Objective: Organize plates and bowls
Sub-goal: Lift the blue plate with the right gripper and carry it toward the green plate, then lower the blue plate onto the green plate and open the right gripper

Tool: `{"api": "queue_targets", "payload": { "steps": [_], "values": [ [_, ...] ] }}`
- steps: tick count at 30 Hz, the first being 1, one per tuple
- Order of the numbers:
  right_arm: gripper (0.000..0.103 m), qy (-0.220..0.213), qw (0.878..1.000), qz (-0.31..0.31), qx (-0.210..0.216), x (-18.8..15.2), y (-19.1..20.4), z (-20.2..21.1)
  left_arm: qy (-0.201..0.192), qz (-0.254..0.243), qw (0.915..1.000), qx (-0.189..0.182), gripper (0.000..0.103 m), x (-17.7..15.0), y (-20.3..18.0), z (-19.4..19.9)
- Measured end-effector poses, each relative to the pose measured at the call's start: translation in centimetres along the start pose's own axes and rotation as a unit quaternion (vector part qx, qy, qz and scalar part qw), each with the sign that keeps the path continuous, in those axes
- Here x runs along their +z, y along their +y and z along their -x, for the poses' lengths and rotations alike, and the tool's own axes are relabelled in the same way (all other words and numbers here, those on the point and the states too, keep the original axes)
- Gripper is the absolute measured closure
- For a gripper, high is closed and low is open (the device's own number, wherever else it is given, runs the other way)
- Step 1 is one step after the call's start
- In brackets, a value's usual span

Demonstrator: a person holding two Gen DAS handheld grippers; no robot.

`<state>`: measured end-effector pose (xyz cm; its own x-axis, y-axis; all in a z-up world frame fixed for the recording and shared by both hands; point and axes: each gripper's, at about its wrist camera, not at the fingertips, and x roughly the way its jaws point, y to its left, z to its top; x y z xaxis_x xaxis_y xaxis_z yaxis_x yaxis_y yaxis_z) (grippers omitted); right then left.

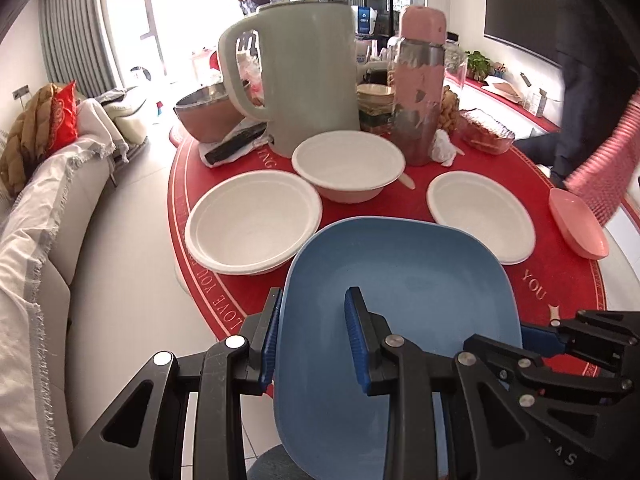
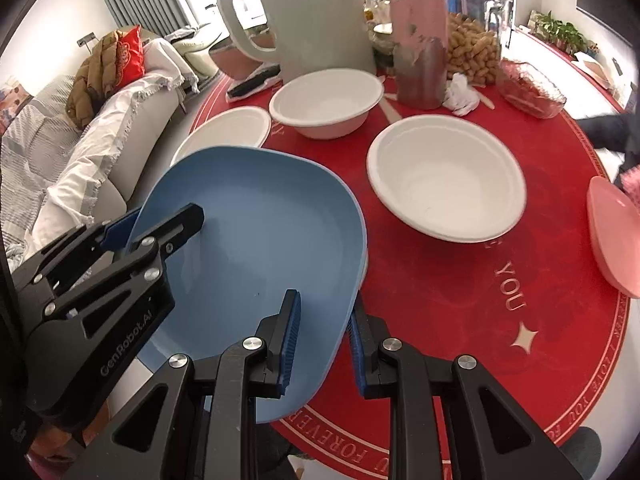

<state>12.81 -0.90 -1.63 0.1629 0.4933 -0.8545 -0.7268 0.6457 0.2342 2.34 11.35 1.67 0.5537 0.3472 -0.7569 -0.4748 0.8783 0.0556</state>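
A blue square plate [image 1: 400, 272] hangs tilted over the near edge of the round red table [image 1: 460, 304], held from both sides. My left gripper [image 1: 314, 296] is shut on its left rim, and my right gripper [image 2: 323, 300] is shut on its right rim. Each shows in the other's view: the right gripper [image 1: 560, 332], the left gripper [image 2: 160, 220]. Three white bowls stand beyond the blue plate [image 2: 260, 240]: left bowl [image 1: 256, 220], middle bowl [image 1: 348, 164], right bowl [image 1: 480, 216]. A pink plate [image 1: 576, 224] lies at the table's right edge.
A pale green kettle [image 1: 308, 76], a pink thermos [image 1: 420, 88], a metal bowl [image 1: 204, 112], peanuts [image 2: 472, 52] and a foil tray [image 1: 486, 130] crowd the back. A person's blurred pink sleeve [image 1: 604, 160] is over the pink plate [image 2: 612, 232]. A sofa [image 1: 48, 216] stands left.
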Motion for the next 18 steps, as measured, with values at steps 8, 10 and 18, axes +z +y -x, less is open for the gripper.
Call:
{"api": "queue_targets", "payload": {
  "steps": [8,10,18],
  "values": [
    [0.078,0.007,1.0,-0.002,-0.006,0.0,0.1,-1.7,0.022,0.02,0.9994,-0.017,0.067,-0.7,1.0,-2.1],
    [0.078,0.003,1.0,-0.001,0.001,-0.2,-0.1,-1.6,0.024,0.028,0.9989,-0.029,0.051,-1.0,1.3,-2.4],
    [0.027,-0.029,1.0,0.003,-0.012,-1.0,-1.5,-0.4,-0.016,0.05,0.9981,-0.031,0.021,-1.5,2.3,-0.5]
  ]
}}
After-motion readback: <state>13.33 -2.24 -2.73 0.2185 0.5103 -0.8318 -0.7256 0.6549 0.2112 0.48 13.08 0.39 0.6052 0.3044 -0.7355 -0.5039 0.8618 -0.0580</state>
